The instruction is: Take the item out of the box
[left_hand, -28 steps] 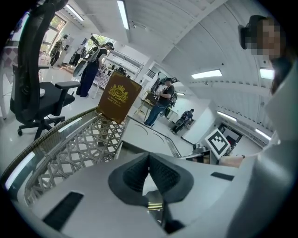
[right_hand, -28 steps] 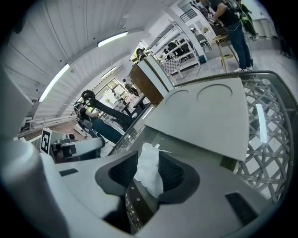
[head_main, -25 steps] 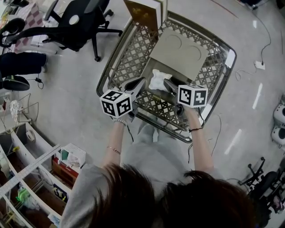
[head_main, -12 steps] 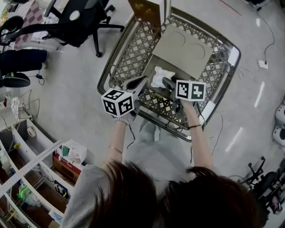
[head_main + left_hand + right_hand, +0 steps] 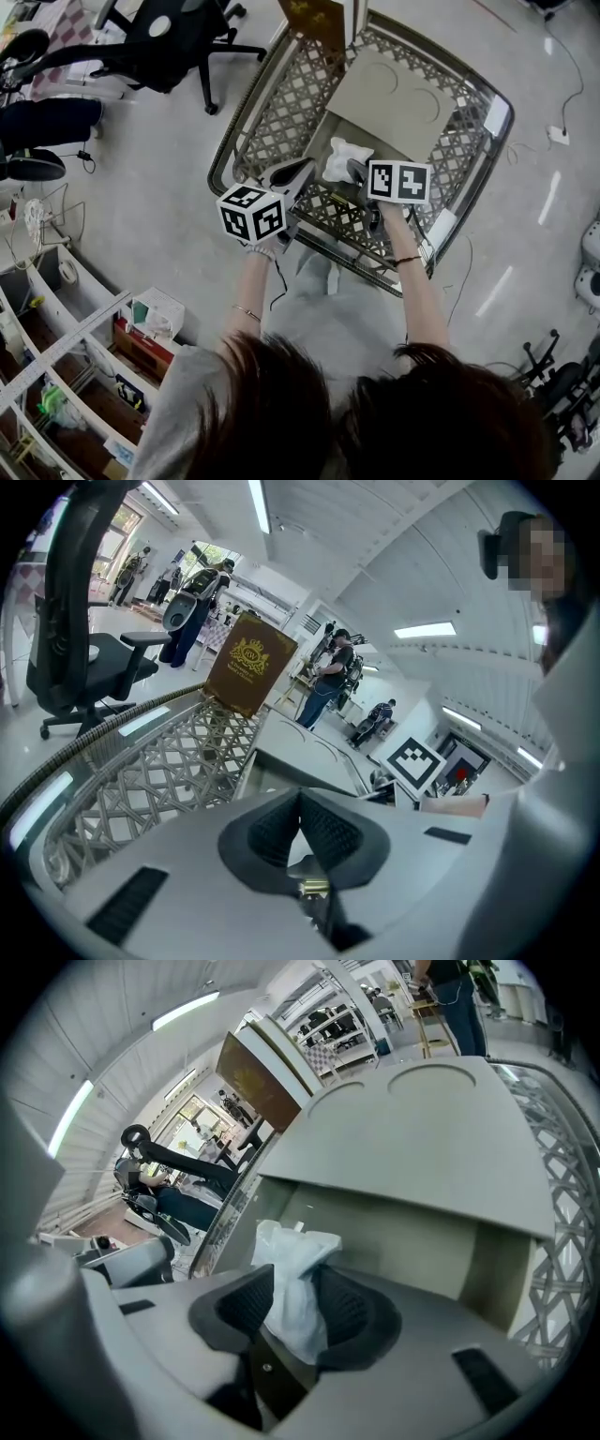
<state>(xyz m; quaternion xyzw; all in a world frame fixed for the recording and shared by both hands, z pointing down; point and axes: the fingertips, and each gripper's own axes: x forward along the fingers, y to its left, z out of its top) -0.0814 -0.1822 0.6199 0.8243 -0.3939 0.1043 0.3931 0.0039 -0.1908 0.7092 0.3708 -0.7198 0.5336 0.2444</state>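
While the R gripper is closing its jaws on the white bag at the near edge of the box in the cart, the L gripper sits just beside it, jaws pressed together, empty.

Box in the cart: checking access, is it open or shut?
Open: its flap is lifted, baring the inside behind the white bag.

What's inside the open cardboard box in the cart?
A white bag sits at the mouth of the box, between the closing jaws of the right gripper. Behind it are bare cardboard walls. The gripper hides the box floor.
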